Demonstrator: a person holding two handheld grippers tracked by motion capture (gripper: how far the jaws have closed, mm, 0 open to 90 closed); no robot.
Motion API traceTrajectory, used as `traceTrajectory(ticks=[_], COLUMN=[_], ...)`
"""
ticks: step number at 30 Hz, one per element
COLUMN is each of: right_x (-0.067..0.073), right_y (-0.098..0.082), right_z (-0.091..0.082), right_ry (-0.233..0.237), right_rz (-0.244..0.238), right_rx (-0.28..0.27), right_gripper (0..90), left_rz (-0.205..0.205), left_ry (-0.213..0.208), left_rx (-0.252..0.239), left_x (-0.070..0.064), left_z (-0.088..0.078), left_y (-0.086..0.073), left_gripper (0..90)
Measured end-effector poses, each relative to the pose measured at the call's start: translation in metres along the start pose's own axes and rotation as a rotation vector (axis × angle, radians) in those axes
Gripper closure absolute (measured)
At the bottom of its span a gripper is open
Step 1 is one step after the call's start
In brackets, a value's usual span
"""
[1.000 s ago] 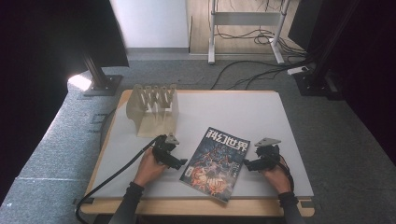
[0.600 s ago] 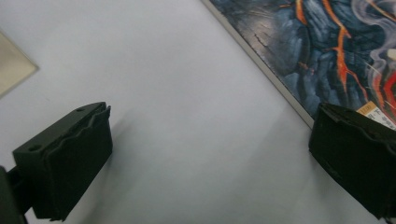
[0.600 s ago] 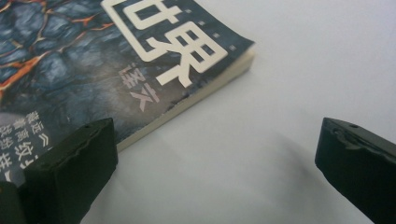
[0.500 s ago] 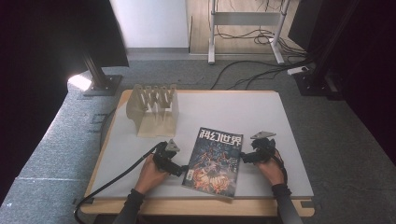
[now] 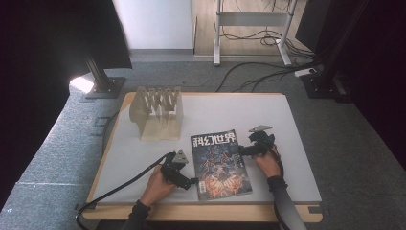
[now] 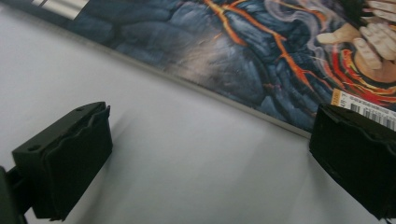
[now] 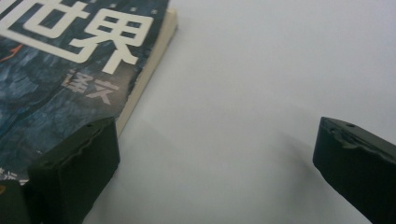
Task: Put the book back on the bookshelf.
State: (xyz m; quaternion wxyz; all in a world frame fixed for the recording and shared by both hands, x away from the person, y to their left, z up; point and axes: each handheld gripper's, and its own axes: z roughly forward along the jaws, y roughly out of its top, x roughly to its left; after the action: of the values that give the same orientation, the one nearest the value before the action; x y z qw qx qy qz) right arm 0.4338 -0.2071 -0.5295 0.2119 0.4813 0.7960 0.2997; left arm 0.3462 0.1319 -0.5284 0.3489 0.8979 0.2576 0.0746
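A magazine (image 5: 220, 163) with a dark blue cover and white title characters lies flat on the white table (image 5: 230, 110), near its front edge. My left gripper (image 5: 192, 181) rests low at the magazine's lower left edge, jaws wide apart; one jaw overlaps the cover's barcode corner (image 6: 364, 107). My right gripper (image 5: 241, 152) stands open at the magazine's right edge, near the title. In the right gripper view one jaw sits over the magazine (image 7: 70, 60) and the other over bare table. Nothing is held between either pair of jaws.
A wooden slotted rack (image 5: 158, 112) stands at the table's back left. A black cable (image 5: 119, 184) trails from the left gripper off the front left corner. Bare white surface (image 5: 268, 110) lies behind and right of the magazine. Cables and stand legs lie on the floor beyond.
Both hands slid the grippers in toward the magazine's side edges. The magazine has turned from a slanted lie to nearly square with the table.
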Motion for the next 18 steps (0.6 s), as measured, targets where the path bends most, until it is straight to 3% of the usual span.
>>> traceTrajectory(ticks=[7, 11, 14, 18], right_x=[0.006, 0.003, 0.001, 0.006], right_y=[0.017, 0.019, 0.017, 0.016], right_z=[0.015, 0.009, -0.003, -0.015], right_ry=[-0.005, 0.031, 0.074, 0.149], right_rz=[-0.002, -0.027, -0.012, -0.012], right_rx=[-0.005, 0.018, -0.001, -0.006], right_gripper=[2.6, 3.5, 3.6, 6.6], left_rz=[0.039, 0.05, 0.019, 0.025], left_ry=[-0.037, -0.001, 0.021, 0.016], left_rx=[0.006, 0.018, 0.013, 0.015], left_x=[-0.008, -0.003, 0.002, 0.003], left_z=[0.005, 0.004, 0.004, 0.005], left_y=[0.005, 0.004, 0.004, 0.005], left_gripper=[0.0, 0.0, 0.0, 0.0])
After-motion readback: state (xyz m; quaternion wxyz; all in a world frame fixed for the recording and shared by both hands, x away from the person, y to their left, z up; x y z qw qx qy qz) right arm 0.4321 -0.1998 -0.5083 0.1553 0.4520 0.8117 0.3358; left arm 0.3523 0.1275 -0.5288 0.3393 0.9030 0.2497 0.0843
